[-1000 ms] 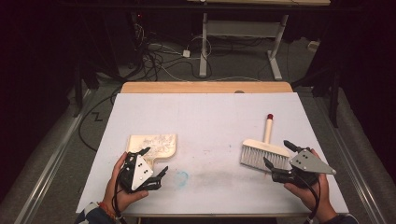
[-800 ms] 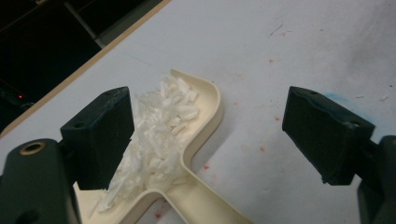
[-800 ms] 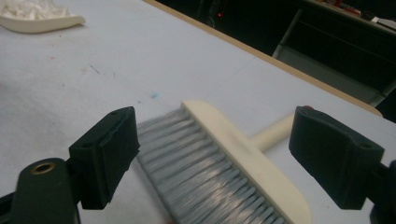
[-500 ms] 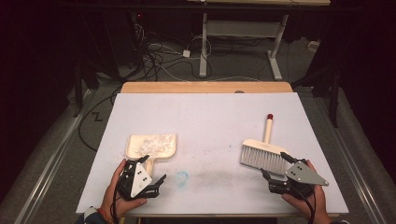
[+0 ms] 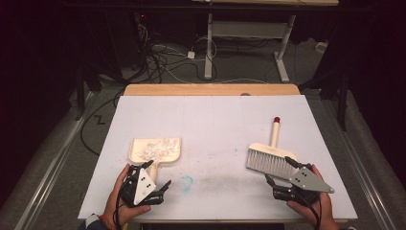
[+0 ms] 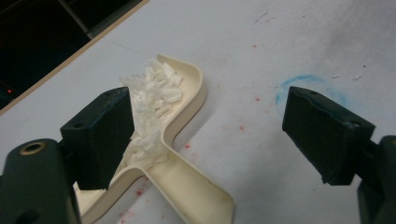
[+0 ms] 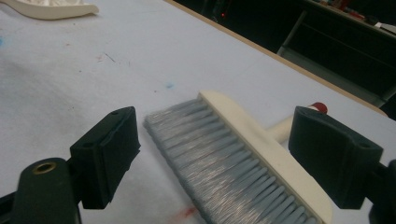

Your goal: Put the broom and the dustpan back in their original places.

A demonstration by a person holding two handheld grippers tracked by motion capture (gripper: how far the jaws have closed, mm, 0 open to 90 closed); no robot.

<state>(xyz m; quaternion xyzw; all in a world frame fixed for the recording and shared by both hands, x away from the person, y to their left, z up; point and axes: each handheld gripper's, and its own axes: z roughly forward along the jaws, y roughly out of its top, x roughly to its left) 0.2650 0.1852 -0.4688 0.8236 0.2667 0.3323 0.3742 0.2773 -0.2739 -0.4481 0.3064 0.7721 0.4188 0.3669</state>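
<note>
No readable text, labels, brands or numbers anywhere; faint blue ring mark (image 5: 186, 181) on white table (image 5: 215, 124), not lettering.

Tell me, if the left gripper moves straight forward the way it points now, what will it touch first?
Probably the cream dustpan: its handle lies just ahead of the open left gripper, nearer one jaw, though depth is unclear.

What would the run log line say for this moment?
left tool: open, near dustpan handle | right tool: open, at brush | dustpan: holds white scraps | both lie on table
</note>
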